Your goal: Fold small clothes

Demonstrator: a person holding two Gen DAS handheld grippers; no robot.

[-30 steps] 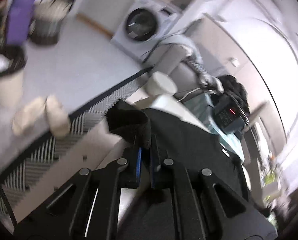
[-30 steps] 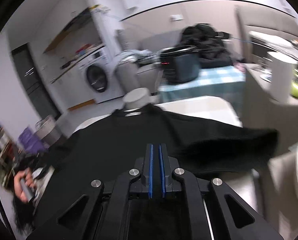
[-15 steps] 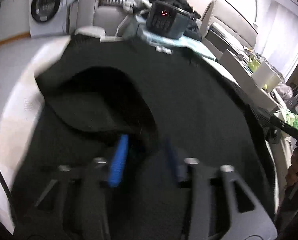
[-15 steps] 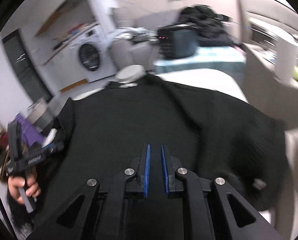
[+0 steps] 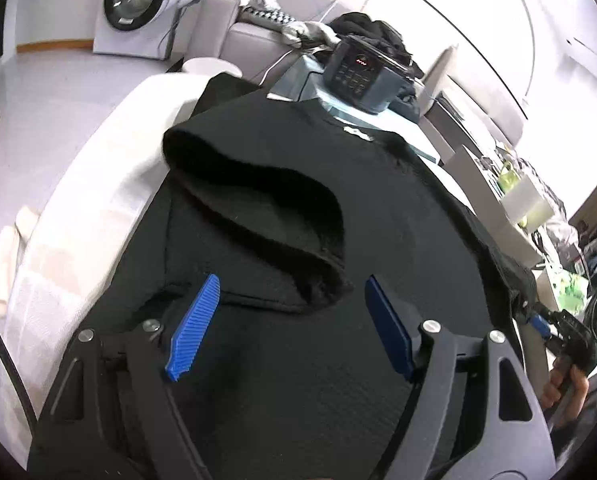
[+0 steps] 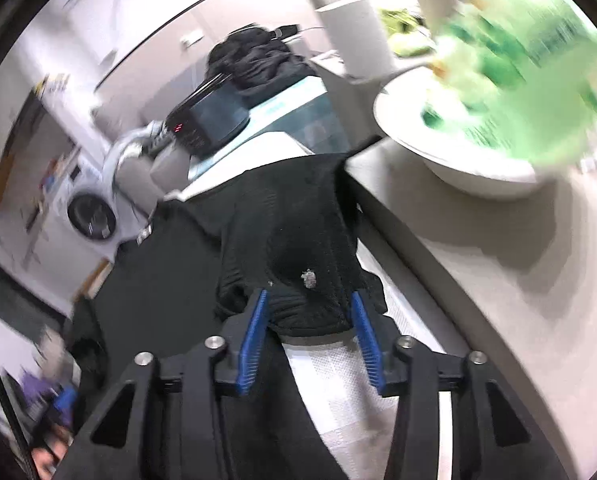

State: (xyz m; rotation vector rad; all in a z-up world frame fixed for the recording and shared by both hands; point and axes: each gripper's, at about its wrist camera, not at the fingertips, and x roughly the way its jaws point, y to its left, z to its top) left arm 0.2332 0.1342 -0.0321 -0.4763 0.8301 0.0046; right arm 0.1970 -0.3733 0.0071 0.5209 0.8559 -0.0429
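The black top (image 5: 398, 208) lies flat on the table (image 5: 98, 200), sleeves folded inward. Both grippers — left gripper (image 5: 290, 320), right gripper (image 6: 310, 336) — have just been opening, releasing the sleeves; neither grips cloth.

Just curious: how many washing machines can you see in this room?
1. The washing machine stands against the far wall, past the table with the black garment. Others may be hidden.

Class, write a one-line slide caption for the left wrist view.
Left gripper, jaws just opened, hovers over a black garment on the pale table, one sleeve folded across its body.
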